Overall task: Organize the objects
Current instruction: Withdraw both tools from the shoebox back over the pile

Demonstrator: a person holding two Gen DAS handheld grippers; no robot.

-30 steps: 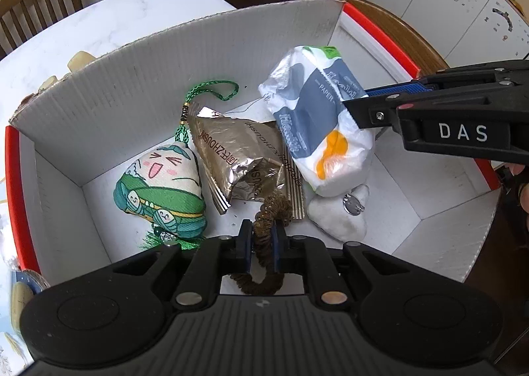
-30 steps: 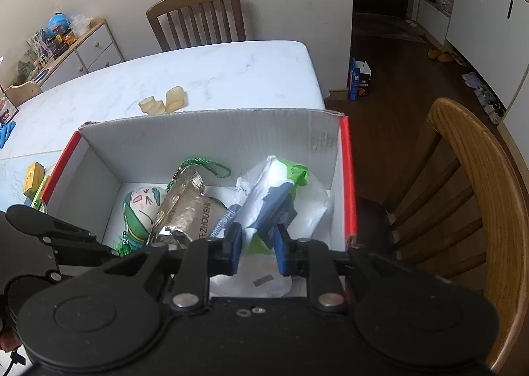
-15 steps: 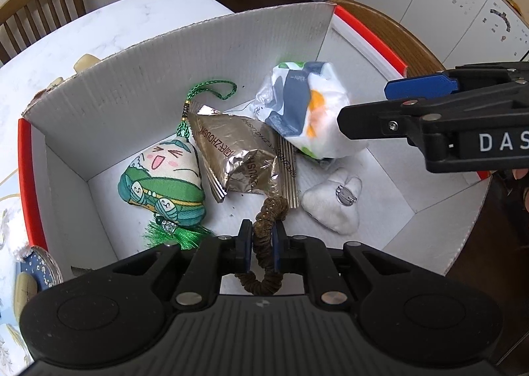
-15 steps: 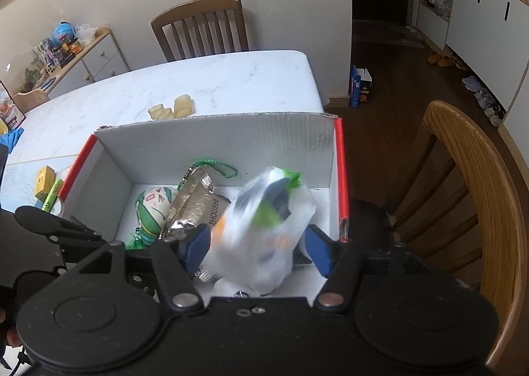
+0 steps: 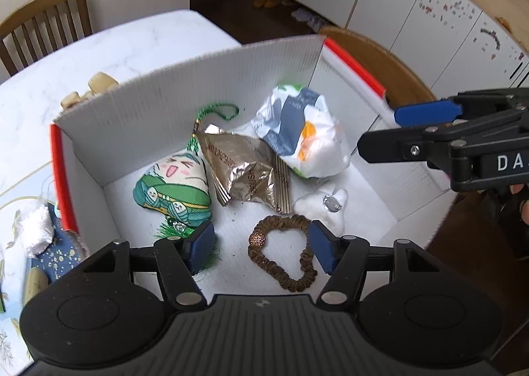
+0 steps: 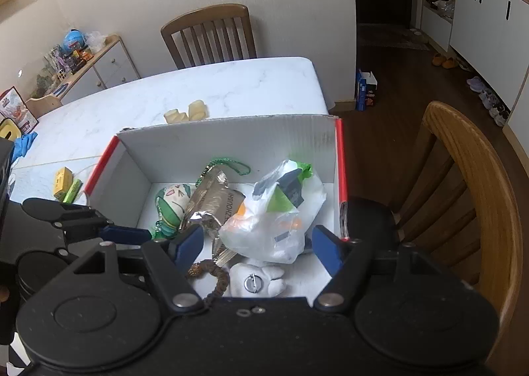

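A white corrugated box (image 5: 185,91) with red edges holds a tissue pack (image 5: 301,134), a foil snack bag (image 5: 244,167), a green plush charm (image 5: 172,187), a white plush (image 5: 325,207) and a brown hair tie (image 5: 282,252). My left gripper (image 5: 261,243) is open over the box's near side, with the hair tie lying loose between its pads. My right gripper (image 6: 256,242) is open above the tissue pack (image 6: 274,220), which rests in the box (image 6: 231,141). In the left wrist view the right gripper (image 5: 380,131) reaches in from the right.
The box sits at the edge of a white marble table (image 6: 205,88). Small yellow blocks (image 6: 186,113) lie behind it. A wooden chair (image 6: 463,184) stands right of the box, another (image 6: 208,35) at the far side. Small items (image 5: 39,237) lie left of the box.
Both grippers opened. The right one let go of the tissue pack, which dropped into the box. The left one let go of the hair tie, which now lies on the box floor.
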